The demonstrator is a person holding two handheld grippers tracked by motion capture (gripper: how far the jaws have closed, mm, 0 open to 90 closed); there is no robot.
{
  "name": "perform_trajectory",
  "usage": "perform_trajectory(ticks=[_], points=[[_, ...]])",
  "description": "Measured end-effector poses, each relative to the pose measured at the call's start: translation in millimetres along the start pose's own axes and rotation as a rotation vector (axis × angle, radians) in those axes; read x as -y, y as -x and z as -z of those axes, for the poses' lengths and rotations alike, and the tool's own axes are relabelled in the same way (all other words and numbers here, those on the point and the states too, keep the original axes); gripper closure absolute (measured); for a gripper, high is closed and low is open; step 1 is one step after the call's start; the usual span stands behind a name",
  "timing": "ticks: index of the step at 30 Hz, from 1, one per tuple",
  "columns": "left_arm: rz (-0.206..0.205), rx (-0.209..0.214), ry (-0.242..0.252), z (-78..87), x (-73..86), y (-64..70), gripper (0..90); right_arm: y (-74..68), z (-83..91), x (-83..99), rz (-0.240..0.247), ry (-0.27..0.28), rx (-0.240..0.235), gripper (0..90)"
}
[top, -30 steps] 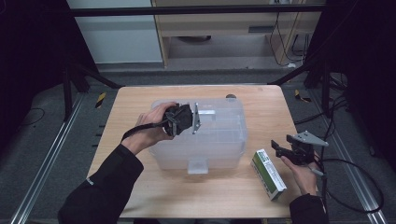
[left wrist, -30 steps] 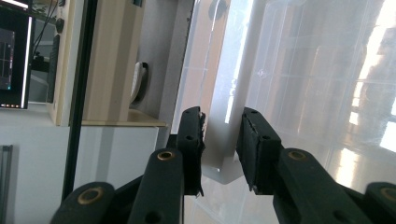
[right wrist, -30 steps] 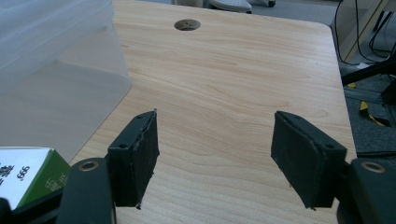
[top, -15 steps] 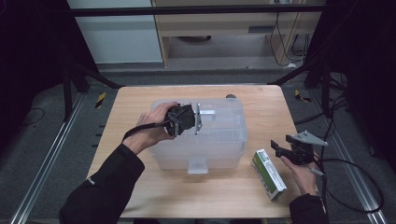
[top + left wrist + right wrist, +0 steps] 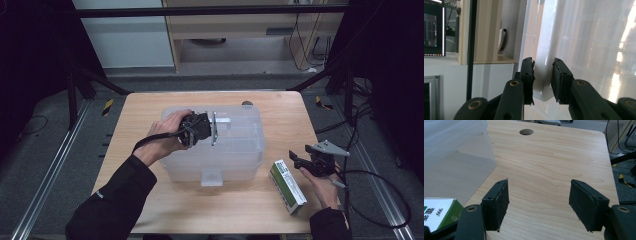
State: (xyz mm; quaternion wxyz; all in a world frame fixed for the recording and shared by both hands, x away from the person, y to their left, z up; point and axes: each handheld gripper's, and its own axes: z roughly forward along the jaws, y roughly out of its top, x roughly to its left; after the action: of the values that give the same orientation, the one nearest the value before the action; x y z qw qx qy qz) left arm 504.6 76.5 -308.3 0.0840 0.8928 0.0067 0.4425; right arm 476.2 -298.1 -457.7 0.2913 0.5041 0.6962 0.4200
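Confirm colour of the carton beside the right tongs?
Green and white carton, with small print on top; clearest in the high view, lying on the table right of the clear bin.

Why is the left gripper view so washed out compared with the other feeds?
Left gripper view: light glares through the clear storage box lid, bleaching its right side. High view: dim, surroundings nearly black, table evenly lit. Right gripper view: even light, sharp woodgrain, the near tool pads softly blurred.

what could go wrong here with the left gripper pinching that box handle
The left gripper pinches only a thin edge of the clear box's lid handle, so it could slip when lifted. The right gripper is open beside the green carton and does not steady the box, which might shift.
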Motion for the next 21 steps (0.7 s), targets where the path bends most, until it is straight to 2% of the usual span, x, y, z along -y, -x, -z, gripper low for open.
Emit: perform_trajectory(ticks=[10,12,13,21], points=[[-0.019,0.022,-0.002,1.3,0.3,-2.8,73.9,0.2,1.2,-1.6,-0.012,0.006,-0.006,32.7],[-0.022,0.025,-0.007,1.4,-0.5,-3.1,74.0,-0.4,0.7,-1.9,-0.003,0.002,-0.007,32.8],[-0.036,0.024,0.002,0.6,-1.1,-4.2,74.1,-0.5,0.1,-1.9,0.003,0.004,-0.006,32.9],[-0.039,0.031,-0.001,0.3,-2.0,-5.4,74.3,-1.5,2.3,-2.1,0.007,0.004,-0.013,35.1]])
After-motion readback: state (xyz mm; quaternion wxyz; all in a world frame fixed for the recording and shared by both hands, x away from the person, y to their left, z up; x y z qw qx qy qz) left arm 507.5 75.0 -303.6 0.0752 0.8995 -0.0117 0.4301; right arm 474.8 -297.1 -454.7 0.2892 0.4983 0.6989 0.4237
